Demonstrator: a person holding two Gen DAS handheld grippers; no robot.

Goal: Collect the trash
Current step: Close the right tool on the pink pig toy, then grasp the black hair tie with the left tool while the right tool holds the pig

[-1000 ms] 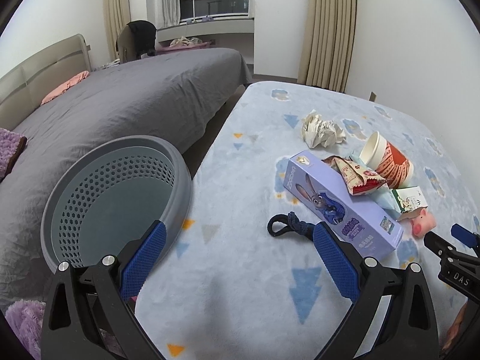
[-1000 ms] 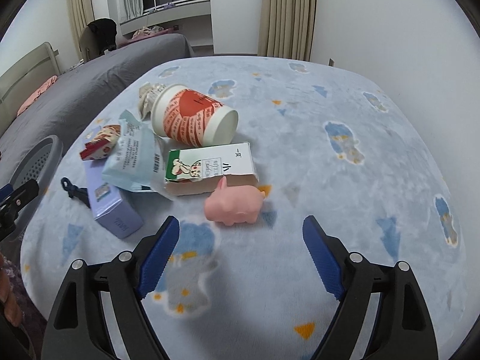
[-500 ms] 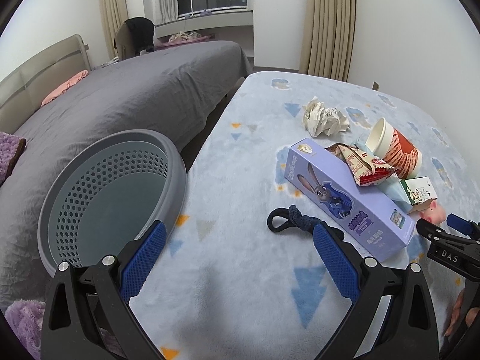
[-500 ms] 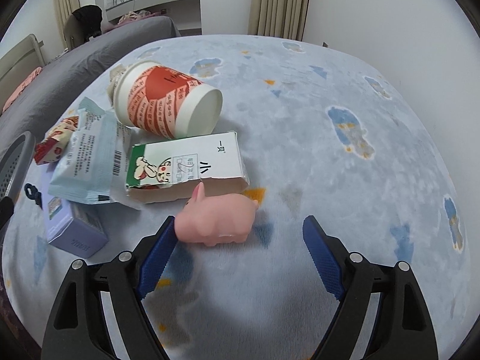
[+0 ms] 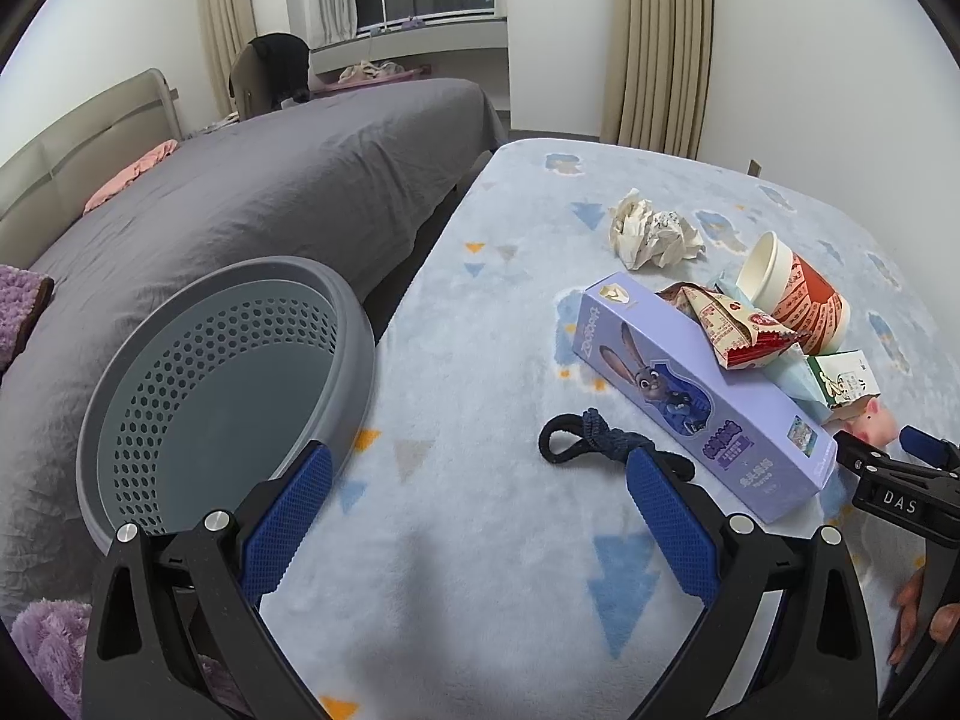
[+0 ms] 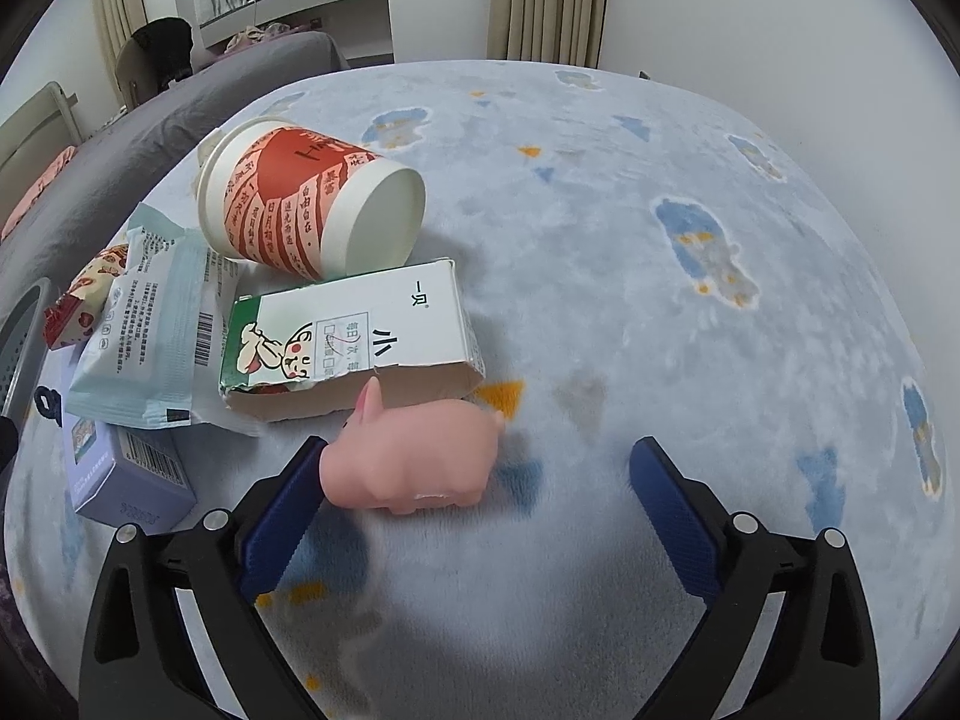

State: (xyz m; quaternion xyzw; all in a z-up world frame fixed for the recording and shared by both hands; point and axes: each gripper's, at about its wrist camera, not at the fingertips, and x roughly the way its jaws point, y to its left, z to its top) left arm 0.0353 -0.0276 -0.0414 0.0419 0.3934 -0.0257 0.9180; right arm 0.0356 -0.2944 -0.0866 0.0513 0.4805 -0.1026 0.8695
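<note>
Right gripper [image 6: 474, 498] lower, just opened wider, pink pig [image 6: 414, 456] between jaws

Grey bed [image 5: 252, 192], beige curtains [image 5: 660, 42]

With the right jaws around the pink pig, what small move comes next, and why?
Probably shift the right gripper slightly left, then close. Its jaws have just been opening and stand wide, and the pink pig toy lies between them, off-centre against the left finger and not yet pinched.
</note>
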